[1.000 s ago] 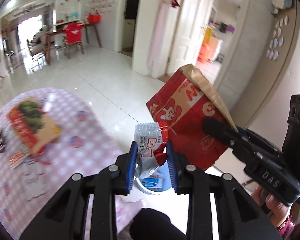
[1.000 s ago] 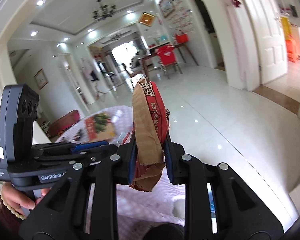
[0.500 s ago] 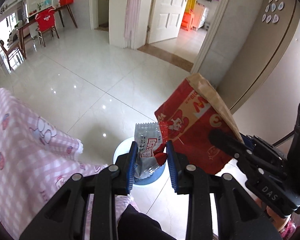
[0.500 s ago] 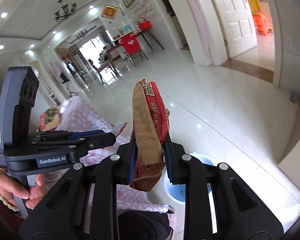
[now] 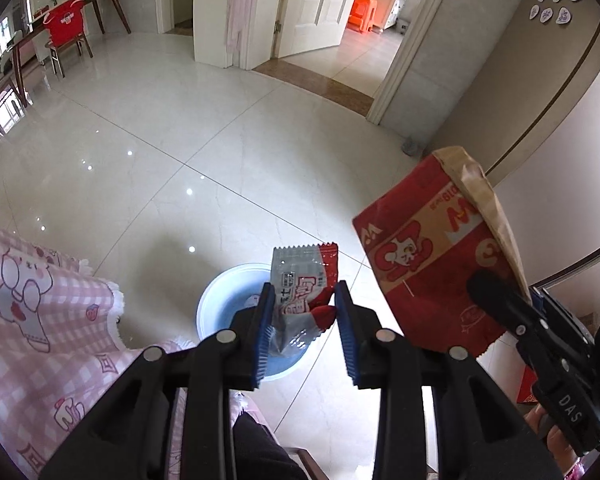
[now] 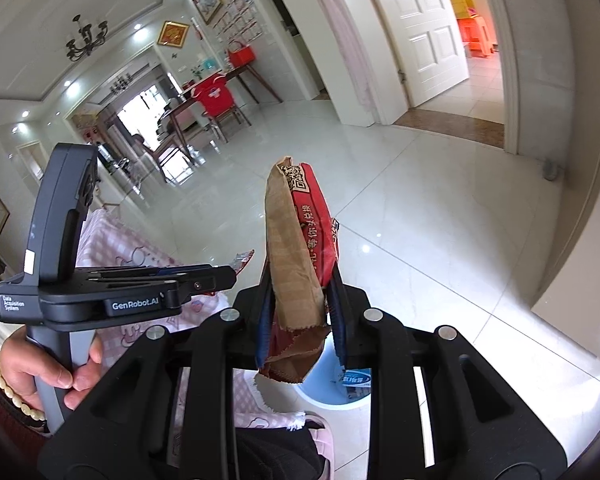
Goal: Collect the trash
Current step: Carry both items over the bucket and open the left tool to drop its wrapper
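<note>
My left gripper (image 5: 302, 312) is shut on a small grey and red snack wrapper (image 5: 302, 280), held right above a pale blue trash bin (image 5: 228, 300) on the floor. My right gripper (image 6: 300, 308) is shut on a red and brown paper bag (image 6: 300, 240), which stands upright between the blue pads. The bag also shows in the left wrist view (image 5: 432, 256), to the right of the wrapper. The bin shows below the right gripper (image 6: 324, 392), with a blue and white wrapper (image 6: 356, 380) inside it.
A table with a pink checked cloth (image 5: 40, 328) lies at the left, beside the bin. Shiny white floor tiles (image 5: 204, 152) stretch ahead. A beige wall (image 5: 556, 152) stands to the right, a white door (image 5: 320, 4) and a red chair (image 5: 66, 26) far off.
Both grippers have swung away from the table and tipped down toward the floor. The blue bin has come into view under them. Both still hold their trash.
</note>
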Tool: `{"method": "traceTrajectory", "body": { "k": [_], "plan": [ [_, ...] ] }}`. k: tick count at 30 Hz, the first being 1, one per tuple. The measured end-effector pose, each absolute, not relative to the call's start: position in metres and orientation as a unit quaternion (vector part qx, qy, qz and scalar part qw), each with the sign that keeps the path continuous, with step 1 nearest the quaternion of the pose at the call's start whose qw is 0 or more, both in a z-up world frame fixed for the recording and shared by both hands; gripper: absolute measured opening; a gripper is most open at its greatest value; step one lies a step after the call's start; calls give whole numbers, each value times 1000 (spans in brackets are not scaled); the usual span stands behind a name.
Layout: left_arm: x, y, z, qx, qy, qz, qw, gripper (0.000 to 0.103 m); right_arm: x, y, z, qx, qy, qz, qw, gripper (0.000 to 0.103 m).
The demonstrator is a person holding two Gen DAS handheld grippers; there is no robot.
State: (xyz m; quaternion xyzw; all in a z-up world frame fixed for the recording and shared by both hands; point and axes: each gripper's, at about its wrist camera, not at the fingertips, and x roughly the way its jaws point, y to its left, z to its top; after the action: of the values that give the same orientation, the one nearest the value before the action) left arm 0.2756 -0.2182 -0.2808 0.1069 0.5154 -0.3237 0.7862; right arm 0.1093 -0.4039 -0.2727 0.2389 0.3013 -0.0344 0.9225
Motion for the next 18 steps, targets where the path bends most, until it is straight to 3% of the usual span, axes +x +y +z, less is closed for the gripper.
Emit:
{"method": "traceTrajectory", "body": {
  "k": [1,3,18],
  "plan": [
    [278,-220,-282,107,520,-321,784,53,108,-406,-274,243,302,-37,921,24],
    [282,-221,-284,109,521,-304,790,72,108,-408,-275,246,303,-39,920,24],
    [274,-173,-242,111,474,-241,839,75,129,-376,-265,233,311,0,921,24]
  ]
}}
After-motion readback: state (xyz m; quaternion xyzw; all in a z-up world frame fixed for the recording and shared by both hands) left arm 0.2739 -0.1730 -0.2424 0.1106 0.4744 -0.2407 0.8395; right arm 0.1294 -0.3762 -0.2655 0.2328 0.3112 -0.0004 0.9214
